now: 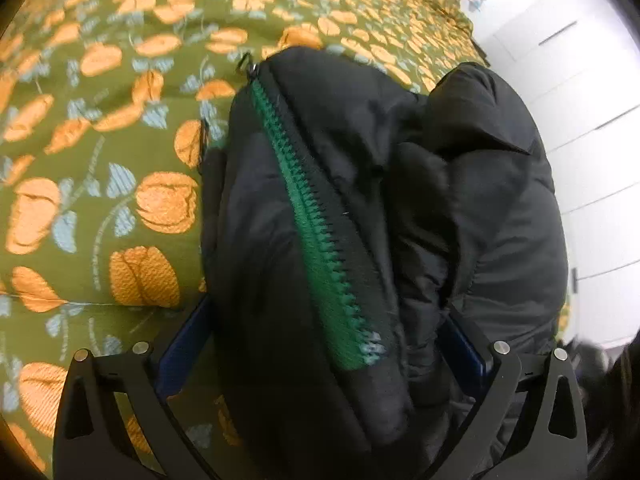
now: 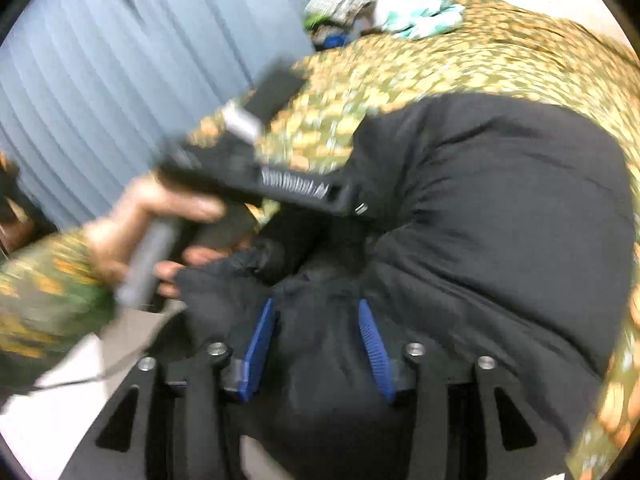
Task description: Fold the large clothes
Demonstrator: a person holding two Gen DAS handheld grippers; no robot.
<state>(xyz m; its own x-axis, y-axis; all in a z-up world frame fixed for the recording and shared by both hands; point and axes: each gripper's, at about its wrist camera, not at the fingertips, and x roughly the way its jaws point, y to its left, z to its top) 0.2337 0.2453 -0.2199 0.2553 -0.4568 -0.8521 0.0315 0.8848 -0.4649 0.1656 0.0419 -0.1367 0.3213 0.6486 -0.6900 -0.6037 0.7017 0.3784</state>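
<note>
A black puffer jacket [image 1: 460, 208] with a green zipper [image 1: 320, 240] lies bunched on a green bedspread with orange flowers [image 1: 100, 160]. My left gripper [image 1: 320, 344] has its blue pads wide apart, with a thick fold of the jacket filling the gap between them. In the right wrist view my right gripper [image 2: 318, 344] is closed on a bunch of the jacket [image 2: 500, 220], blue pads [image 2: 260, 344] pressing the fabric. The left gripper's body [image 2: 288, 188] and the hand holding it show at the left, above the jacket.
The bedspread [image 2: 440, 64] covers the bed to the back. A pile of other clothes [image 2: 360, 12] lies at the far end. Blue-grey curtains [image 2: 120, 60] hang on the left. White cabinet doors [image 1: 560, 80] stand beyond the bed edge.
</note>
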